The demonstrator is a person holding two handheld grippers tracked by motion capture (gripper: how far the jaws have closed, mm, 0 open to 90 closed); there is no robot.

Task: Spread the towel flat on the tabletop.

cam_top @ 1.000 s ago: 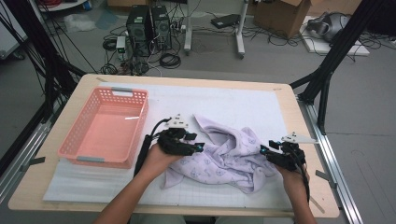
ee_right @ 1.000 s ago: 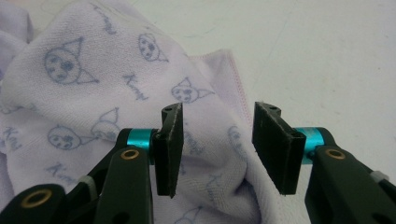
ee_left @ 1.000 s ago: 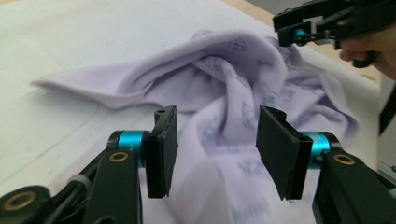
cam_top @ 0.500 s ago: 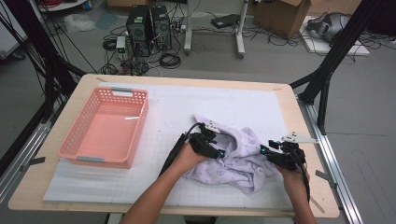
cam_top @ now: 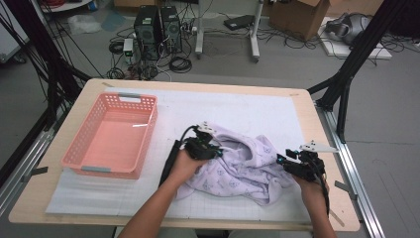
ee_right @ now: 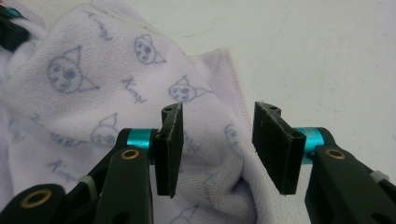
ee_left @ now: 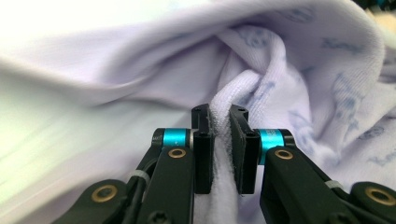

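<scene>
Bright, even room light, soft shadows; left gripper view blown-out and motion-blurred at its left side.

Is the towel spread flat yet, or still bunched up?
Bunched. The lavender towel lies crumpled in folds on the mat, one ridge pinched in the left gripper; the right gripper stands open over its edge.

The towel (cam_top: 247, 168) is pale lilac terry cloth printed with small blue-grey cartoon faces and script lettering, with a stitched hem along its edge. It lies crumpled and loosely bunched, not spread flat, in the lower centre-right of the high view, on the white mat. Several raised folds cross its middle, and a narrow ridge of cloth (ee_left: 223, 140) stands upright.
</scene>
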